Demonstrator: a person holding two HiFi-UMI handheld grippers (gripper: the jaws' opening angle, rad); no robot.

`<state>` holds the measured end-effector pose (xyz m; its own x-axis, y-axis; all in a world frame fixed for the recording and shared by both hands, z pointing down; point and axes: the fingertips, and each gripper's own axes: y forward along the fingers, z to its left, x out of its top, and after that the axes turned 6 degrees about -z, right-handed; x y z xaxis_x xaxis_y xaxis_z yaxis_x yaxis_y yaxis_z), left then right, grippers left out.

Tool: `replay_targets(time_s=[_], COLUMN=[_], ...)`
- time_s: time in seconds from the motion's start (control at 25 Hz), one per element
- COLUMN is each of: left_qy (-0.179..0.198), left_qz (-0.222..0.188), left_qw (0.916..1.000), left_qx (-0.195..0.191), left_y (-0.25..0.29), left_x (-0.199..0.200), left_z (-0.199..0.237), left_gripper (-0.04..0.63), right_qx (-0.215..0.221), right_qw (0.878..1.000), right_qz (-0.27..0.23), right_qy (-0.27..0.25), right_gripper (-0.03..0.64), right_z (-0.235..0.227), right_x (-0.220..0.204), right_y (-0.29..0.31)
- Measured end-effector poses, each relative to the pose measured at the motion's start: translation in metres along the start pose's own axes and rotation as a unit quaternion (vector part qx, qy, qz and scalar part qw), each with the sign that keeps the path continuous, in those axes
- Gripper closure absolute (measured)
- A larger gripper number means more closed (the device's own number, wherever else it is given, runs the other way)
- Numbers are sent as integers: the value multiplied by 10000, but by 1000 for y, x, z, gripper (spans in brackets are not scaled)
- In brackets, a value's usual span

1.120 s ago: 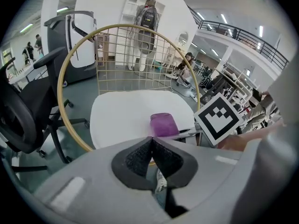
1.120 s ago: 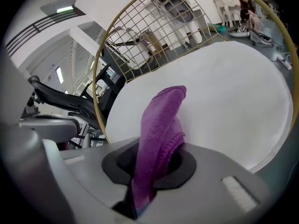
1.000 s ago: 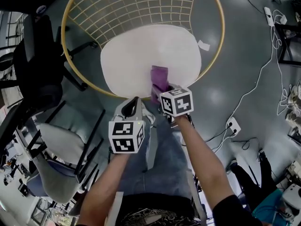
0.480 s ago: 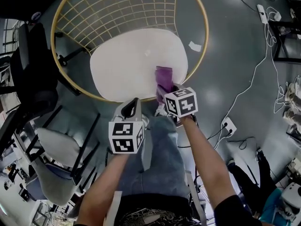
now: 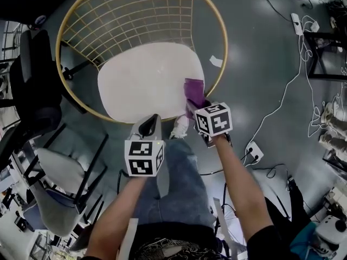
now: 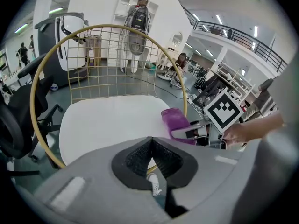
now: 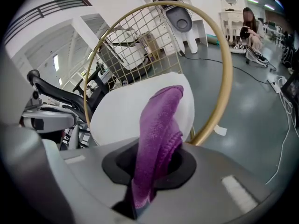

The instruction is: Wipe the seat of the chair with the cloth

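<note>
The right gripper [image 5: 198, 108], its jaws closed on the purple cloth [image 5: 193, 91], slides to the right along the front of the white seat [image 5: 146, 80]. The cloth, earlier at the seat's front middle, now lies at the seat's right edge.

- Head view: from above, steeply down on the chair [image 5: 130, 20].
- Gripper views: low, close, facing the seat [image 6: 112, 120].
- All three share the seat.

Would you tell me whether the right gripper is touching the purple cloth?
Touching: the right gripper view shows the right gripper pinching the cloth between its jaws.
</note>
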<state>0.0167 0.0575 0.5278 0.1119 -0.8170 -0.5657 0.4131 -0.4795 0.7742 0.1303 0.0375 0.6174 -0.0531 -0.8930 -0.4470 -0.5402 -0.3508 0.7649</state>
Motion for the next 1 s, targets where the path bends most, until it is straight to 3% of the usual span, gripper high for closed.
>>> replay_targets(time_s=[0.24,0.48,0.68,1.0], left_qy=[-32,-22,-216,-123], left_qz=[-95,-225,-325,-782], left_qw=[9999,9996,9991,9967], left_qx=[53,165,147,181], left_y=[0,-10,-32,-87], left_x=[13,29,47,83], left_z=[-6,-16,-25,-27], left_gripper=[595,595,595,595], right_qx=[-199,7,190,405], right_qw=[9998,10000,9990,9909], right_qz=[37,-37,-410,-1210], right_qy=[6,-18,-50,-421], right_gripper=[554,554,554,554], right_z=[-17,-9,27,106], right_x=[13,26,49,103], right_y=[-10,-23,-55,-109])
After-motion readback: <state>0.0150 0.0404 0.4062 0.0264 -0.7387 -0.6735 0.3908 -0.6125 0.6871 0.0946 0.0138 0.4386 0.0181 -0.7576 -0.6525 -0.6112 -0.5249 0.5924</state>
